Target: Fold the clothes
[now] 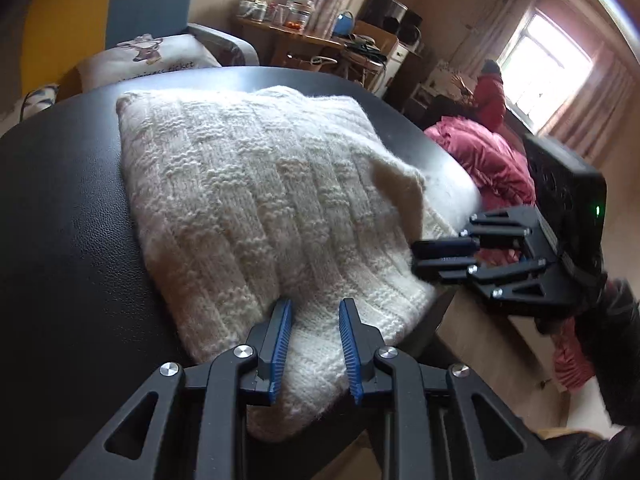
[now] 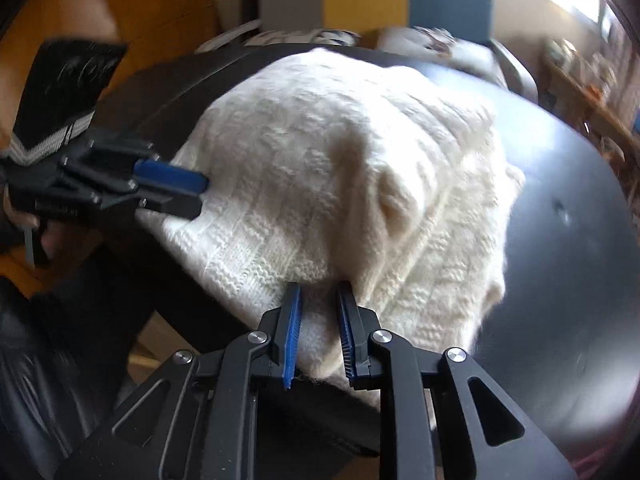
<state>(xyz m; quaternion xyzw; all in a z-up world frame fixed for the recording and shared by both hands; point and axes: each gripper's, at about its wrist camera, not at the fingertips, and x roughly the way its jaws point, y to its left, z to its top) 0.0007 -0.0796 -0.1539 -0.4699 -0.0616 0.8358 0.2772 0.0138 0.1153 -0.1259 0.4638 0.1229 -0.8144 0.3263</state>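
Both my grippers grip the cream-white chunky knitted sweater by its near hem: left gripper pinches a fold between its blue pads, right gripper clamps bunched wool, lifting it off the round black leather-topped table ahead

- You can read dark script along the near edge of the white printed cushion behind the table: the word "ticket", with the word before it too unclear.
- No other lettering is readable to you.
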